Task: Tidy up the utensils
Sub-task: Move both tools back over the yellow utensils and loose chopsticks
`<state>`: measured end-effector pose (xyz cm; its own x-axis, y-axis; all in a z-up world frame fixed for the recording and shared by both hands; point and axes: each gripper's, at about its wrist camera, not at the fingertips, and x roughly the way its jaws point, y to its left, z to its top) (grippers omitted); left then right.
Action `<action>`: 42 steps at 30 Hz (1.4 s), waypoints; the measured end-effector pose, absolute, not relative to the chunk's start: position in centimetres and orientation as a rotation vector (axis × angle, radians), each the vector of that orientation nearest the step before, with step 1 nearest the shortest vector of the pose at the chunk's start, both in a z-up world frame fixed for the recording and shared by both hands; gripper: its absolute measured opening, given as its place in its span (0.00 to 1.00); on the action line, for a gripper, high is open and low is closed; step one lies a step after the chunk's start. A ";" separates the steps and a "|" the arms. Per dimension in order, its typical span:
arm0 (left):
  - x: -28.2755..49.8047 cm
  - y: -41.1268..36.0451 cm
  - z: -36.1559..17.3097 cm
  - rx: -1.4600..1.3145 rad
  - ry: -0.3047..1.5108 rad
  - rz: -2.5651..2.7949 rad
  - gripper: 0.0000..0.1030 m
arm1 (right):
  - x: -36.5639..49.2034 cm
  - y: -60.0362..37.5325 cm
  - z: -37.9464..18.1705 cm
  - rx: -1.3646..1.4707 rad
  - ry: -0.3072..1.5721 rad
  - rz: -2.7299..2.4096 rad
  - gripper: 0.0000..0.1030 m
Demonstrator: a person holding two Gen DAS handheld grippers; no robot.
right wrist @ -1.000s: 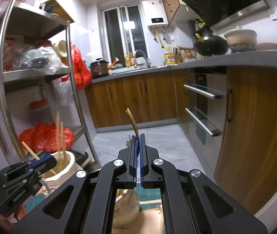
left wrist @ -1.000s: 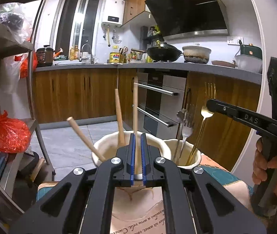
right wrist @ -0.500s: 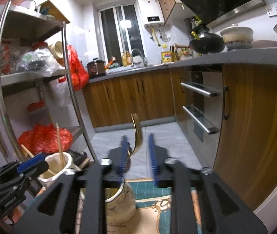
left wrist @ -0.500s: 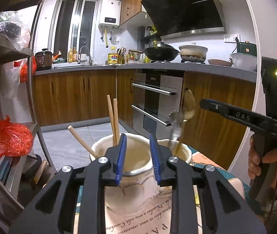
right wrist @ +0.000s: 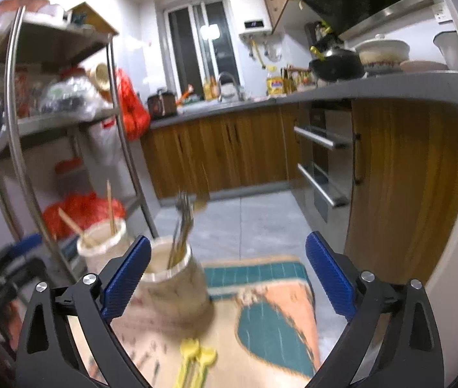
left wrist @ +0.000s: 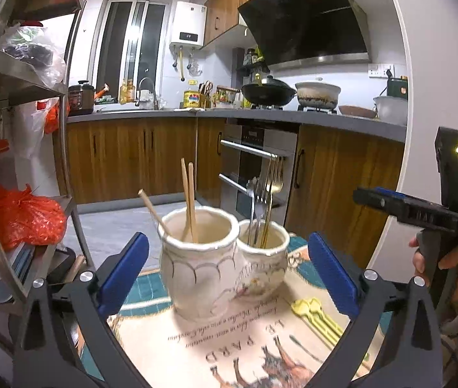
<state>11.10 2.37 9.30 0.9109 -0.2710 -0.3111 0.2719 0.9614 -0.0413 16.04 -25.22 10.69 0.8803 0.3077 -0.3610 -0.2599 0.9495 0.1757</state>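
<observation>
With both pots already filled, nothing gripped right now. Left tool [left wrist: 227, 270] spread wide and empty, right tool [right wrist: 227, 273] spread wide and empty too. Chopsticks [left wrist: 188, 200] standing in the big pot [left wrist: 201, 260], thin ends down, long way pointing up, one stick [left wrist: 153, 210] leaning out to the left. Forks [left wrist: 266, 199] standing in the small pot [left wrist: 263, 258] just beside it, prongs up, handles down inside. Probably sorted that way so like goes with like, and stood on end so tops are easy to grab. Pots touching or nearly so, side by side on the patterned cloth [left wrist: 248, 342] over the table. Yellow spoons [left wrist: 317, 317] lying flat on the cloth near the small pot, bowls toward the pots, handles running back toward the right tool. Likely next to pick up, since not in any pot yet. Right view blurry, so small bits hard to tell there.
</observation>
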 end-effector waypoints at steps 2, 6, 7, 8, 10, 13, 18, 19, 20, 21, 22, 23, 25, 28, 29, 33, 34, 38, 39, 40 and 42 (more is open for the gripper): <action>10.4 2.5 8.9 0.010 0.341 -0.266 0.94 | 15.5 -25.1 9.8 0.101 0.437 0.298 0.94; 9.1 3.0 7.7 0.010 0.384 -0.252 0.94 | 14.2 -24.6 7.0 0.058 0.535 0.307 0.94; 8.8 3.1 7.2 0.011 0.396 -0.249 0.94 | 14.0 -24.4 6.4 0.047 0.555 0.308 0.94; 8.5 3.2 6.7 0.017 0.413 -0.244 0.94 | 13.9 -24.2 5.8 0.036 0.577 0.306 0.94; 8.1 3.2 5.7 0.027 0.437 -0.235 0.94 | 13.7 -23.7 4.4 0.013 0.633 0.306 0.94; 7.7 3.2 4.2 0.035 0.474 -0.221 0.95 | 13.6 -23.4 3.0 0.002 0.690 0.301 0.94; 7.4 3.3 3.0 0.038 0.500 -0.220 0.95 | 13.6 -22.8 2.0 0.004 0.750 0.316 0.91; 7.4 3.3 3.0 0.036 0.499 -0.223 0.95 | 13.7 -22.6 2.0 0.000 0.758 0.323 0.86; 7.3 3.2 3.0 0.035 0.497 -0.225 0.95 | 13.6 -22.3 1.9 -0.009 0.767 0.328 0.75; 7.3 3.2 3.0 0.035 0.496 -0.227 0.95 | 13.6 -22.0 1.8 -0.021 0.776 0.329 0.70; 7.3 3.1 3.0 0.037 0.495 -0.229 0.95 | 13.7 -21.8 1.7 -0.028 0.785 0.329 0.61; 7.3 3.1 3.0 0.041 0.495 -0.228 0.95 | 13.7 -21.6 1.6 -0.033 0.796 0.332 0.54; 7.4 3.0 2.9 0.048 0.497 -0.227 0.95 | 13.7 -21.1 1.5 -0.034 0.818 0.350 0.43; 7.5 2.9 2.8 0.047 0.500 -0.230 0.95 | 14.0 -20.6 1.3 -0.045 0.848 0.363 0.33; 7.5 2.9 2.8 0.047 0.498 -0.231 0.95 | 14.1 -20.4 1.3 -0.045 0.857 0.366 0.32; 7.4 2.8 2.8 0.051 0.496 -0.235 0.95 | 14.3 -20.0 0.9 -0.046 0.891 0.377 0.28; 7.4 2.8 2.8 0.052 0.496 -0.235 0.95 | 14.4 -20.0 0.9 -0.050 0.897 0.377 0.26; 7.4 2.7 2.8 0.052 0.497 -0.237 0.95 | 14.7 -19.8 0.4 -0.058 0.928 0.377 0.21; 7.4 2.7 2.8 0.052 0.498 -0.237 0.95 | 14.7 -19.7 0.4 -0.057 0.933 0.379 0.21; 7.4 2.7 2.8 0.052 0.498 -0.238 0.95 | 14.8 -19.8 0.4 -0.056 0.937 0.379 0.21; 7.4 2.6 2.8 0.052 0.499 -0.240 0.95 | 15.1 -19.6 0.3 -0.055 0.954 0.381 0.21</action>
<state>7.43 2.64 2.83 0.8507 -0.2154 -0.4795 0.2407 0.9705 -0.0090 15.08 -19.61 0.34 0.5173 0.2934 -0.8039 -0.3411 0.9322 0.1207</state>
